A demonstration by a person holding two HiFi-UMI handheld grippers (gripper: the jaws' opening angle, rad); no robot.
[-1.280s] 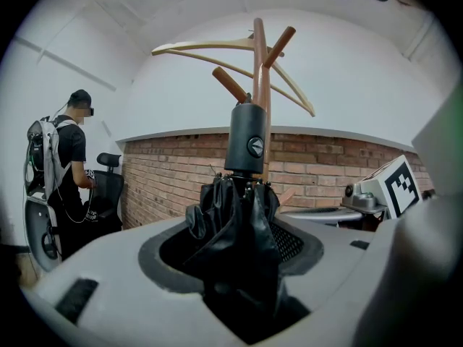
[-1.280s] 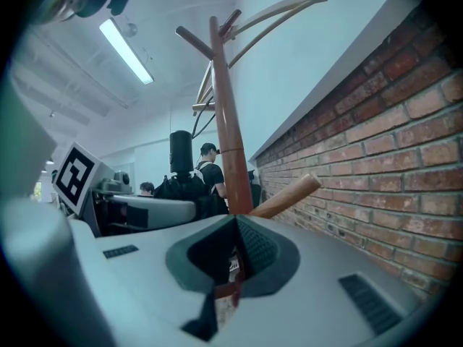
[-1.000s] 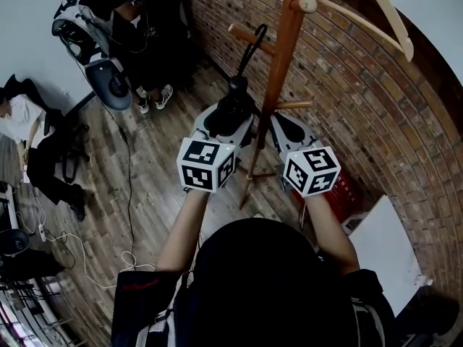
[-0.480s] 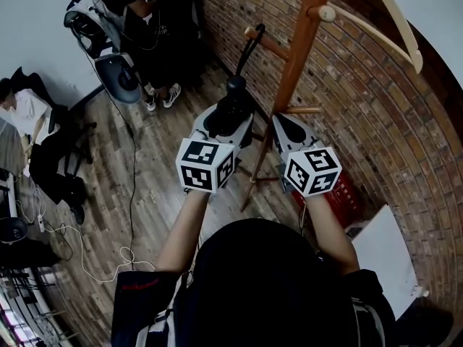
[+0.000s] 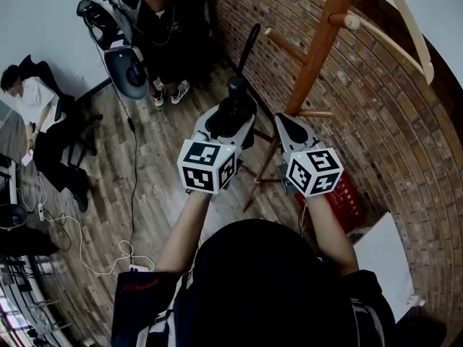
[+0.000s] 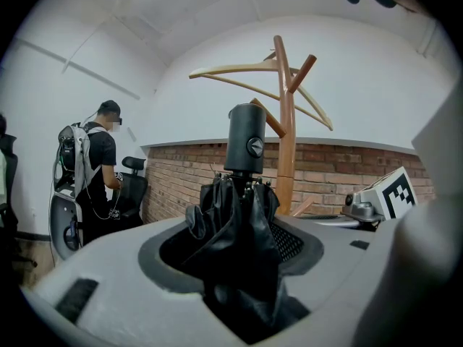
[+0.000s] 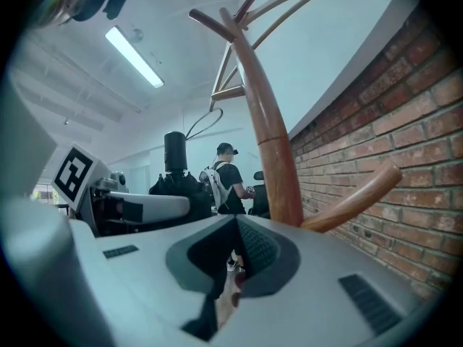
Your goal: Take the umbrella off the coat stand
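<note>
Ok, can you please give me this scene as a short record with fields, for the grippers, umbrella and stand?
left gripper: shut on the folded black umbrella
right gripper: open, nothing between the jaws
umbrella: upright, handle on top, strap seems clear of the pegs
coat stand: wooden, beside the brick wall

I count one umbrella (image 5: 237, 92), one coat stand (image 5: 312, 58) and two claws of mine — left claw (image 5: 230, 125), right claw (image 5: 289, 126). Two other people — one standing person (image 5: 148, 9), one seated person (image 5: 27, 101).
</note>
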